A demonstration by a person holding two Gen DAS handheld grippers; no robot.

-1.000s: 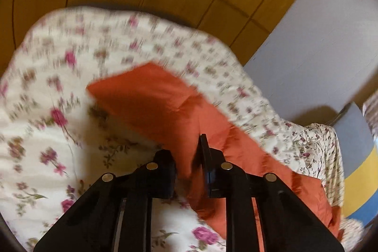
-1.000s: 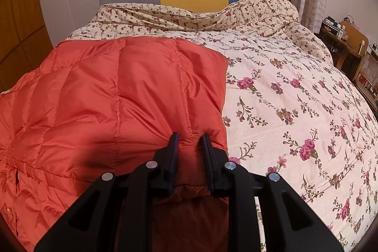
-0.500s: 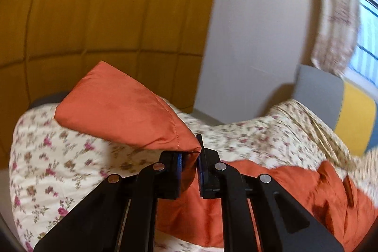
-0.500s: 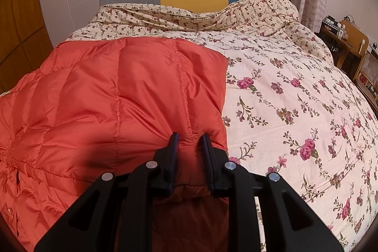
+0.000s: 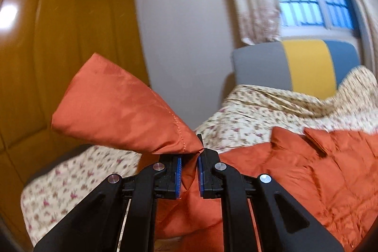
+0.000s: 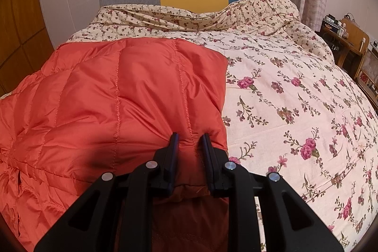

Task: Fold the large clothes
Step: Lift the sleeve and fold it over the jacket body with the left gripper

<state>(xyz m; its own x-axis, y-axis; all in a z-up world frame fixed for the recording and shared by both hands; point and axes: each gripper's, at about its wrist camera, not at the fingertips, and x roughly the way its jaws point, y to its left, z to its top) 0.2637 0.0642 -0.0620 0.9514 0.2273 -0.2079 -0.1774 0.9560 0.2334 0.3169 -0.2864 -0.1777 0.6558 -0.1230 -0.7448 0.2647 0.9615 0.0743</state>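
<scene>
an orange quilted puffer jacket of shiny, padded cloth (image 6: 122, 96) lies on the bed with the cream flower-print cover (image 6: 295, 91), on the side near the yellow wooden wall. in the right wrist view one part of it is already folded flat, with a straight edge toward the flowers, so the folding looks to be about in the middle, not at the end.

the right tool (image 6: 189, 141) is clenched on the near edge of this folded part and pins it on the bed. the left tool (image 5: 189, 157) is clenched on a thin piece of the same jacket, and a loose orange end (image 5: 118, 110) stands up in the air above the bed; it is perhaps a sleeve, but this view is blurred and i cannot be sure.

what is left, as i judge it: to lay this lifted end over the body of the jacket, to let it go, and then to fold the jacket smaller.
</scene>
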